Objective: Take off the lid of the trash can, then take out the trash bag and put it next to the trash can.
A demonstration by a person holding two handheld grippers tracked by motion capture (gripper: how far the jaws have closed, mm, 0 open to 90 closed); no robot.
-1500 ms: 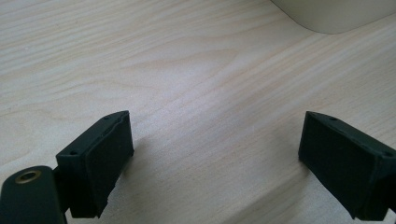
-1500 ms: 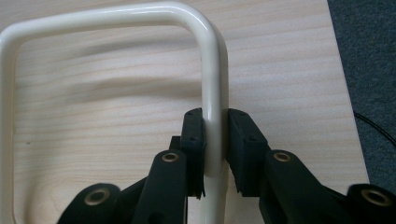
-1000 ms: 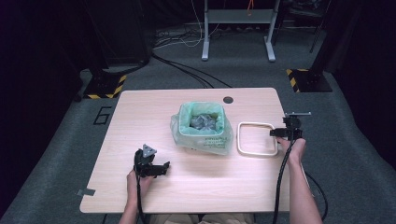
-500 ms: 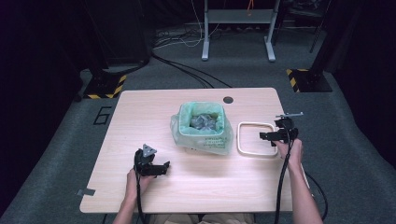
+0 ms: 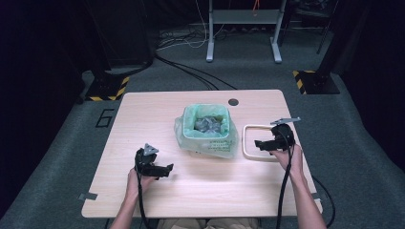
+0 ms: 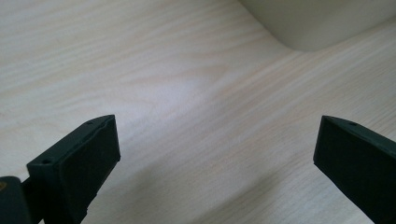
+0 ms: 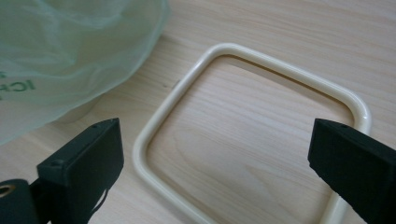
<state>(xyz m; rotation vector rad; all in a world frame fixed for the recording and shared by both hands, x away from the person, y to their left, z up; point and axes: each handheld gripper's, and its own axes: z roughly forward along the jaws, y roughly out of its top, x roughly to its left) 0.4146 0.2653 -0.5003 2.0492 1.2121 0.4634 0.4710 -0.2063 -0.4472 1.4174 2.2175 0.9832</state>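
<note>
Light wooden table (image 5: 143,119) seen from above, two hand-held tools over its near half.

Left tool (image 5: 165,169) low over the near left part of the table, held in the left hand (image 5: 136,181); jaws wide apart after just opening further, bare wood between them in the left gripper view (image 6: 210,140), nothing gripped. Pale rounded edge (image 6: 317,23) at the top of that view, too close to identify.

Right tool (image 5: 260,144) at the right side of the table, held in the right hand (image 5: 291,157), pointing left over the cream square ring (image 5: 248,143). Jaws wide apart, having just been opening; in the right gripper view (image 7: 210,158) the ring (image 7: 187,88) flat on the table below and between the jaws, pads clear of it, nothing gripped.

Small bin (image 5: 210,145) lined with a pale green bag (image 5: 188,119) near the table's middle, just left of the ring, grey crumpled scraps (image 5: 207,125) inside. Bag (image 7: 70,56) bulging close beside the ring's corner. Round dark hole (image 5: 233,102) in the table near its far edge.
</note>
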